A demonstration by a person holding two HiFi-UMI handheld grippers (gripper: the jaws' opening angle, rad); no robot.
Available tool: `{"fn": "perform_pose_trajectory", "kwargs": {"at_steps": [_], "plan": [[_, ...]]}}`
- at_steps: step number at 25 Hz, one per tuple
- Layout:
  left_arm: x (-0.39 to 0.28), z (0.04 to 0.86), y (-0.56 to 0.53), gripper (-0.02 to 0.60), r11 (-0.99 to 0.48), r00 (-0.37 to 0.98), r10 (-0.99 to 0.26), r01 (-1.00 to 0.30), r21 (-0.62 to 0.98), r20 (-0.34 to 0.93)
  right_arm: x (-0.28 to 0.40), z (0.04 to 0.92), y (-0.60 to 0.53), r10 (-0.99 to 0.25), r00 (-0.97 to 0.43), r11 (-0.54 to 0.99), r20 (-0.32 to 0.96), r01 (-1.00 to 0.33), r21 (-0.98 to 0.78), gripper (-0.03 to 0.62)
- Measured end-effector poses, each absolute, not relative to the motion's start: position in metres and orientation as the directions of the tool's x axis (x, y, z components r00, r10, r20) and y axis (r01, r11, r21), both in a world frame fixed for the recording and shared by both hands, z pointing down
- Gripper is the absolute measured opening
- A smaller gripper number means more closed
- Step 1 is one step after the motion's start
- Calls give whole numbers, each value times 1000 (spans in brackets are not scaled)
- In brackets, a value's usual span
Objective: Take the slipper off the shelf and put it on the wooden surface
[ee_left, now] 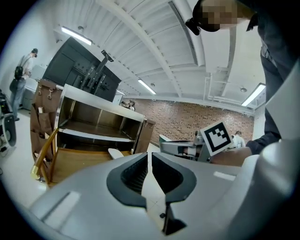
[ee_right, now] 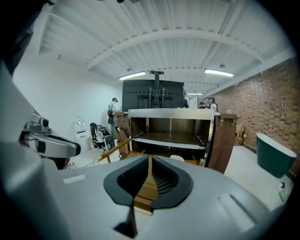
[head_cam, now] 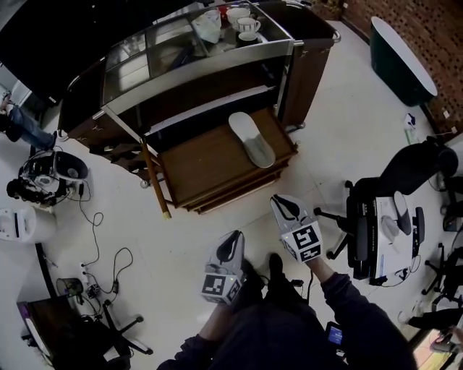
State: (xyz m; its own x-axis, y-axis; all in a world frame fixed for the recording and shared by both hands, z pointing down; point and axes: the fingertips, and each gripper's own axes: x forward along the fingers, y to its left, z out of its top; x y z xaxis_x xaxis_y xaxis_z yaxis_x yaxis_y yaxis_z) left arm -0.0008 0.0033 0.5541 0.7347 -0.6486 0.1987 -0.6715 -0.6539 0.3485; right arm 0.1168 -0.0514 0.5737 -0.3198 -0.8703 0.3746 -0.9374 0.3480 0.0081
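A grey-white slipper (head_cam: 253, 139) lies flat on the wooden surface (head_cam: 210, 162), a low platform in front of the metal shelf cart (head_cam: 189, 110). It also shows small beyond the jaws as the slipper (ee_left: 115, 153) and the slipper (ee_right: 177, 158). Both grippers hang near the person's legs, well short of the platform. My left gripper (head_cam: 233, 240) is shut with nothing between its jaws, and so is my right gripper (head_cam: 280, 200). In the gripper views the left gripper (ee_left: 150, 157) and the right gripper (ee_right: 150, 160) each show only a thin slit.
Cups (head_cam: 242, 22) and a white cloth (head_cam: 208, 25) sit on the cart's top. An office chair (head_cam: 376, 224) with papers stands at the right, a dark green tub (head_cam: 401, 50) at far right. Cables (head_cam: 101, 267) and equipment (head_cam: 54, 173) lie on the floor at left.
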Motion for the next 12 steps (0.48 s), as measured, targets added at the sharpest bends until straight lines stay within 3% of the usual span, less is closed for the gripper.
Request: {"fn": "perform_pose_trajectory", "kwargs": {"at_steps": [12], "plan": [[46,548,88,43,-610,691,-688,-717,338,222,168,576,76,-854,-323,324,407,-944,-68,0]]}}
